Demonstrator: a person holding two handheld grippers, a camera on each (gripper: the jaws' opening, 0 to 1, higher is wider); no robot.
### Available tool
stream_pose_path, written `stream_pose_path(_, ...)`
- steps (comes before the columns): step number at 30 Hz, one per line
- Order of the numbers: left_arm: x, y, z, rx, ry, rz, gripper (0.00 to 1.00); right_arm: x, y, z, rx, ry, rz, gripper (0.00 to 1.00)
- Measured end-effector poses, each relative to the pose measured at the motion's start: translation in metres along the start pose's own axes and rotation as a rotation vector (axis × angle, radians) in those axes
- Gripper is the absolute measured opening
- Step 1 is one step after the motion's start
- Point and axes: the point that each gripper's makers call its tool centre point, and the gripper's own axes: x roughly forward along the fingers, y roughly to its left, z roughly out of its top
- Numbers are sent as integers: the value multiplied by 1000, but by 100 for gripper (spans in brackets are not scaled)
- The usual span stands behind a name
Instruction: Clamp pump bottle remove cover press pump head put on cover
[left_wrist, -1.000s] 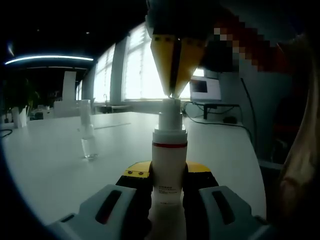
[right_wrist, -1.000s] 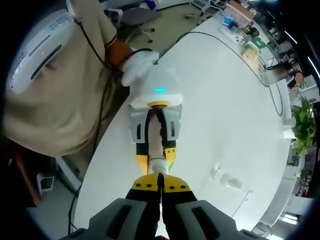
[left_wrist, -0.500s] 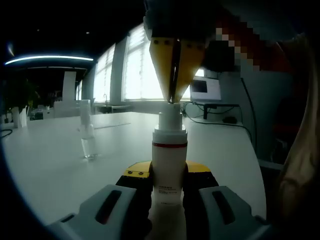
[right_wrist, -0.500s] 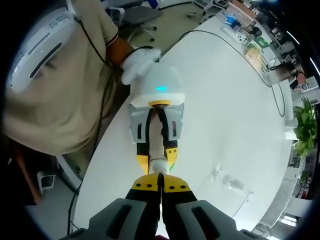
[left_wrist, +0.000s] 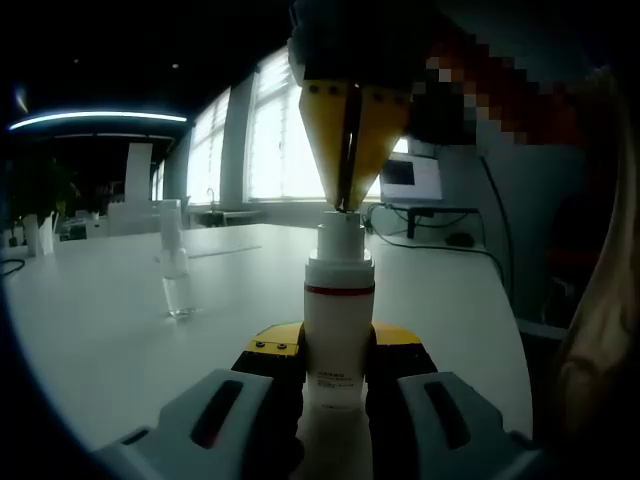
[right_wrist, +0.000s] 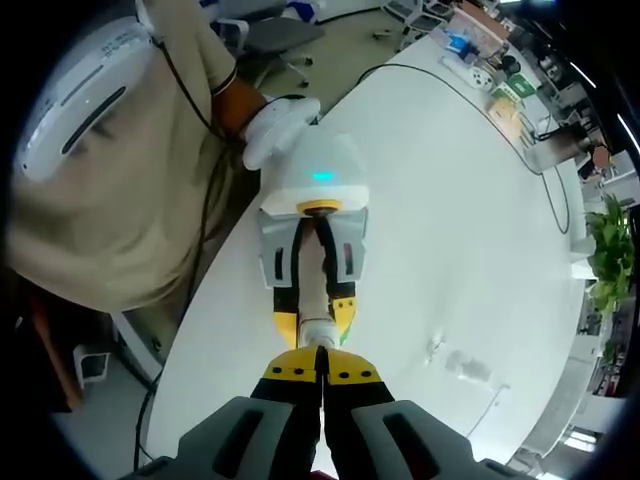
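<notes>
Pressing of the pump head looks like the step in hand. The left gripper (left_wrist: 335, 385) is grasping the white pump bottle (left_wrist: 337, 330) by its lower body, holding it upright over the white table (left_wrist: 120, 310), and the right gripper (left_wrist: 347, 205) is coming down from above with its yellow jaws clenched together, their tip sitting at or just on the pump head (left_wrist: 340, 232); whether it is touching I cannot tell. The clear cover (left_wrist: 174, 262) is standing on the table well apart to the left, so it seems already off. By my reading, the next move is calling for a straight push down along the bottle's axis while the left grip is staying firm, then a reach for the cover.

From the left gripper view, the bottle's red band, its label and the standing cover are showing side-on. The right gripper view is looking down along the right gripper (right_wrist: 320, 378), showing the bottle (right_wrist: 313, 300) end-on between the left gripper's (right_wrist: 312, 300) jaws, a person's hand (right_wrist: 275, 125) holding that tool, the table's curved edge, and the cover (right_wrist: 462, 364) lying small off to one side.
</notes>
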Motion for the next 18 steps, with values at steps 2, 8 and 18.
stream_pose_path(2, 0, 0, 0, 0, 0, 0, 14, 0, 0, 0, -3, 2, 1, 0)
stream_pose_path(8, 0, 1, 0, 1, 0, 0, 14, 0, 0, 0, -9, 10, -4, 0)
stream_pose_path(18, 0, 1, 0, -2, 0, -3, 14, -7, -1, 1, -28, 19, -24, 0)
